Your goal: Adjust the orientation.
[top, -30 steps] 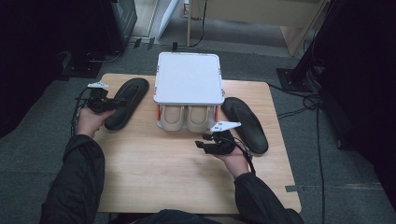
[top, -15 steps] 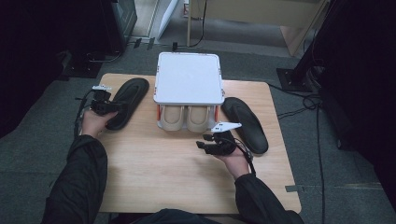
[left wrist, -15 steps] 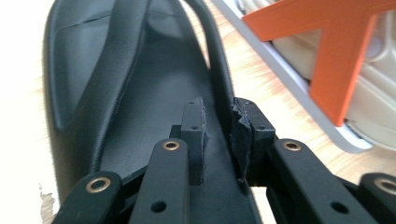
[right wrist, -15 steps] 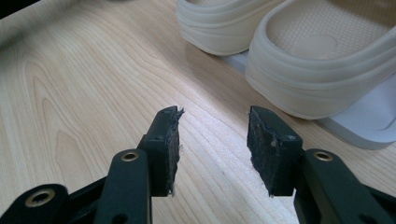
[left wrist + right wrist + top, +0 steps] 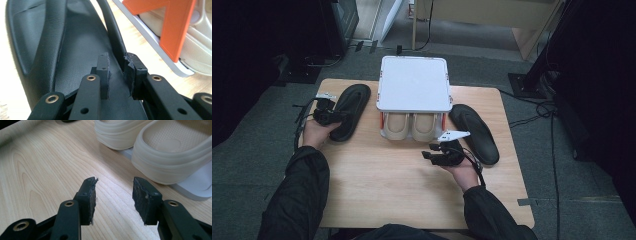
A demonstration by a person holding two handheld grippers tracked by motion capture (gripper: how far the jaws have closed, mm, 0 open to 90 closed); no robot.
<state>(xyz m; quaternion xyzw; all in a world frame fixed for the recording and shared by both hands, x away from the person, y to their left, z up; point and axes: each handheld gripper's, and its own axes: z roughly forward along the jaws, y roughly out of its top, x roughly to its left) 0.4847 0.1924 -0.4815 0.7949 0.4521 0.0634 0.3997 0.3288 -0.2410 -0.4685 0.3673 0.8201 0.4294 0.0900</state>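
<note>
My left gripper (image 5: 117, 72) pinches the near rim of the black slipper (image 5: 348, 111), whose long axis runs toward the surface's far edge (right gripper (image 5: 113, 200) hangs released).

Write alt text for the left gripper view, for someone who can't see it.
The left gripper's two black jaws are clamped on the raised side rim of a black slipper lying on a light wooden table. At upper right, a cream slipper sits on the lower shelf of a white rack with an orange support.
</note>
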